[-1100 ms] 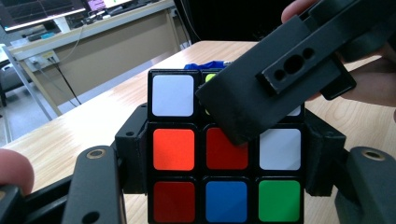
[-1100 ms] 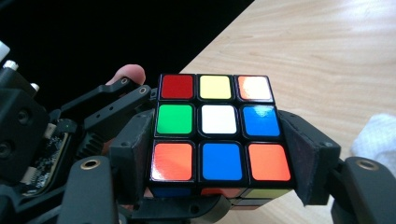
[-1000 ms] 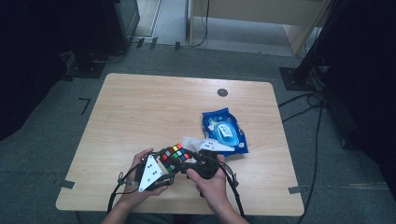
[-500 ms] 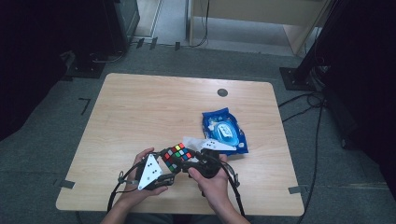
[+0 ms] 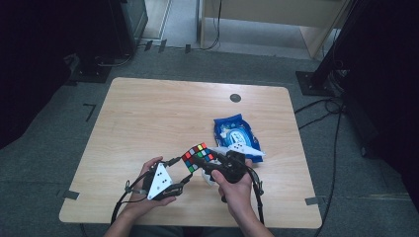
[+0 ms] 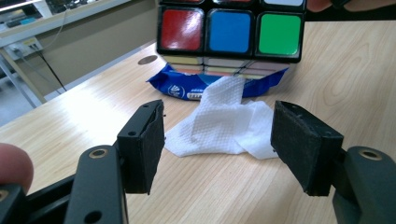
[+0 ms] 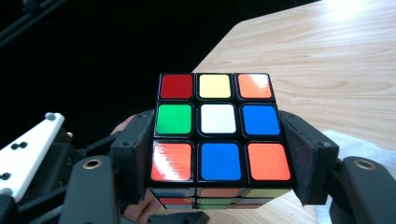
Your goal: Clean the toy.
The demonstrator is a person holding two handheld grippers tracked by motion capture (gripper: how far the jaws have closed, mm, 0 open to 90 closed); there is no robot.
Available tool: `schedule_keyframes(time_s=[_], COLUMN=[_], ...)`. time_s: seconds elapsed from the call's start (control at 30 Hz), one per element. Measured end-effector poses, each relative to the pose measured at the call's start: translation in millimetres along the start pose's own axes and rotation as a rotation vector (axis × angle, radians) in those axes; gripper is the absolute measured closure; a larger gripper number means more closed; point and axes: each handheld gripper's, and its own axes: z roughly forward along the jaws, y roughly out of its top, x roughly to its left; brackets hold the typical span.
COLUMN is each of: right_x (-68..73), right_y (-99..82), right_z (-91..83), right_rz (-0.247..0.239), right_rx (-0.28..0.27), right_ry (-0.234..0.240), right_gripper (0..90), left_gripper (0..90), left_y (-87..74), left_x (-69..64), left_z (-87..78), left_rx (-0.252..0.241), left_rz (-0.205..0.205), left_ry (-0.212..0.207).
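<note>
1. Left gripper (image 6: 217,144): you are holding it just left of the cube and a little below it. Its jaws are standing apart with nothing between them, only bare table (image 5: 148,113) and the wipe beyond.
2. Cube (image 7: 218,126): it is hanging in the air over the near part of the table, clear of the wood. The face pointing at your left gripper is showing a red, blue, green row along its bottom edge.
3. Right gripper (image 7: 219,158): it is clamping the cube, one pad pressing on each side face. In the right gripper view the top face is showing white at its centre.
4. Wipe (image 6: 219,121): one loose white sheet is lying crumpled on the table beneath the cube. The blue wipes pack (image 5: 236,133) is lying behind the cube and to its right.
5. Step, as I read it: you are presenting the cube for wiping or a handover, and the left gripper is not touching anything yet.
6. Next move, my guess: lower the left gripper to the wipe under the cube, pinch a raised fold, then lift it to the cube face. Keep the right clamp firm, since a push on the face could twist the cube between the pads.
</note>
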Motion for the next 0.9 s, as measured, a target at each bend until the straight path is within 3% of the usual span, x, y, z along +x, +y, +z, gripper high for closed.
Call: schedule_keyframes(time_s=[0.23, 0.37, 0.4, 0.6, 0.7, 0.8, 0.9], right_x=[5.6, 5.2, 4.3, 0.9, -0.6, -1.3, -3.6], right_y=[-8.9, -13.6, -15.9, -18.2, -17.3, -15.0, -10.5], right_z=[9.8, 14.4, 16.3, 18.7, 19.5, 18.8, 13.3], right_rz=[-0.002, 0.031, 0.068, 0.120, 0.115, 0.062, 0.028], right_rx=[0.024, 0.036, 0.039, 0.046, 0.044, 0.036, 0.013], right_ry=[0.032, 0.052, 0.077, 0.124, 0.135, 0.108, 0.091], right_gripper=[34.6, 34.6, 34.6, 34.5, 34.3, 28.7, 30.4], left_gripper=[27.6, 30.1, 30.7, 33.5, 33.9, 34.0, 34.0], left_y=[3.0, 4.6, 4.3, 4.3, 4.4, 3.4, 2.8], left_x=[-1.3, -1.4, -2.8, -3.8, -3.7, 0.1, 3.6], left_z=[-0.9, -2.9, -2.2, -4.3, -4.7, -4.2, -3.7], left_rx=[-0.027, -0.052, -0.054, -0.080, -0.079, -0.059, -0.038], left_rz=[-0.033, -0.041, -0.035, -0.032, -0.031, -0.050, -0.061], left_ry=[-0.001, 0.000, 0.009, 0.010, 0.015, 0.004, 0.021])
